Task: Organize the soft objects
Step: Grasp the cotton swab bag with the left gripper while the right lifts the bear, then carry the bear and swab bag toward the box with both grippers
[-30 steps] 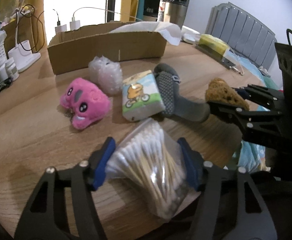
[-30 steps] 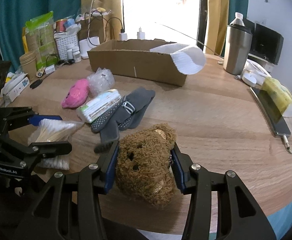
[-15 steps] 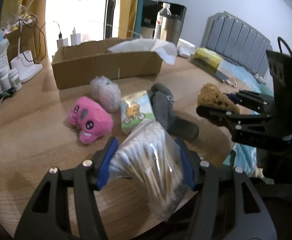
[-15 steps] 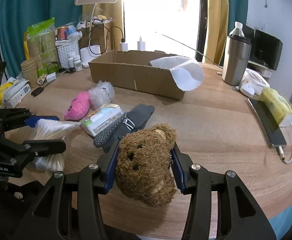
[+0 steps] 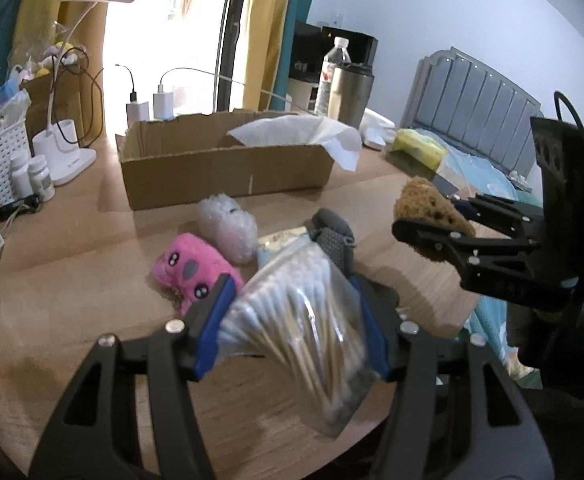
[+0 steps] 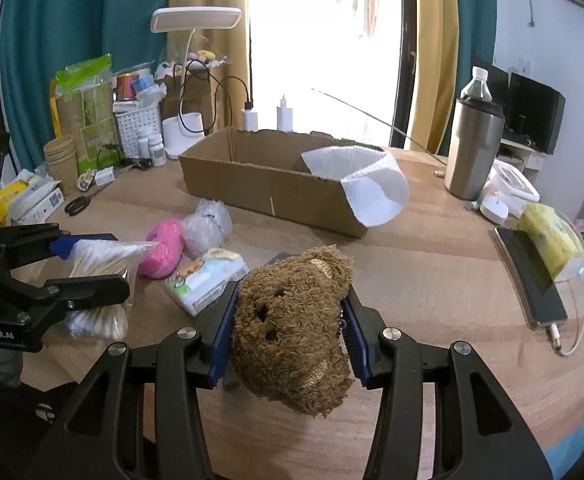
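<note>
While clamped: teddy bear (image 6: 292, 320), swabs (image 5: 295, 320).

On the surface (image 6: 431, 264) I see the box (image 6: 268, 184) at the back, the plush (image 6: 162, 252) and tissue pack (image 6: 206, 280) before it, the tumbler (image 6: 473, 148) on the right.

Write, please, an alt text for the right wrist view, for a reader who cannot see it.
The right tongs grip a brown teddy bear above a wooden table. Beyond stands an open cardboard box; at left, the left tongs hold a bag of cotton swabs.
</note>
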`<action>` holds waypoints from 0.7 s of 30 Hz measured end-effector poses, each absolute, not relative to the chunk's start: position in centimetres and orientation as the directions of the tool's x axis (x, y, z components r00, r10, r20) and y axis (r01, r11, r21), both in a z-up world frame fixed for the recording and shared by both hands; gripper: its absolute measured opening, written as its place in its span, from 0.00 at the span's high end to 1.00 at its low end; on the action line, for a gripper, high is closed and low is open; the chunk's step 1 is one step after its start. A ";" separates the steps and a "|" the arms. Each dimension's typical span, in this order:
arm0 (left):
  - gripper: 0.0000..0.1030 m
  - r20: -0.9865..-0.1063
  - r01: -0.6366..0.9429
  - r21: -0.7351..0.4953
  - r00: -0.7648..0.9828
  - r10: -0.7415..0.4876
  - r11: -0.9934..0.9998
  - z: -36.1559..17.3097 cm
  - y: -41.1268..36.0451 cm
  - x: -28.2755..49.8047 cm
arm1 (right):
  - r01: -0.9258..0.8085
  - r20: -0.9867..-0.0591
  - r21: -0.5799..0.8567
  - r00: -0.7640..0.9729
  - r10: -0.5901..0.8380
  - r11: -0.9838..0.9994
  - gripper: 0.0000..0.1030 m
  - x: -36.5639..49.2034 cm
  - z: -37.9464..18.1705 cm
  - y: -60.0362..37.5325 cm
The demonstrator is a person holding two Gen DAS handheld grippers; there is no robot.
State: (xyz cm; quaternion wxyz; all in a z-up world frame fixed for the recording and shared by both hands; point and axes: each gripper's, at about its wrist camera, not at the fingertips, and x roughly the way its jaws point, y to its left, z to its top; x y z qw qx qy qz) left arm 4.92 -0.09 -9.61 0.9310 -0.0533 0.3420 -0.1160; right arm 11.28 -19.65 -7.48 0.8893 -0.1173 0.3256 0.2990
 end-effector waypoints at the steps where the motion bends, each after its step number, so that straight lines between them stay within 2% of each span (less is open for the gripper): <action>1: 0.42 -0.619 0.181 -0.179 0.743 -0.254 0.967 -9.5 0.0 5.0 | -0.607 -0.648 -0.014 0.610 0.455 0.794 0.51 11.4 -7.4 -19.6; 21: 0.42 -0.575 0.187 -0.216 0.769 -0.280 0.958 -7.4 2.1 7.5 | -0.608 -0.640 -0.012 0.615 0.461 0.794 0.51 14.9 -5.7 -17.6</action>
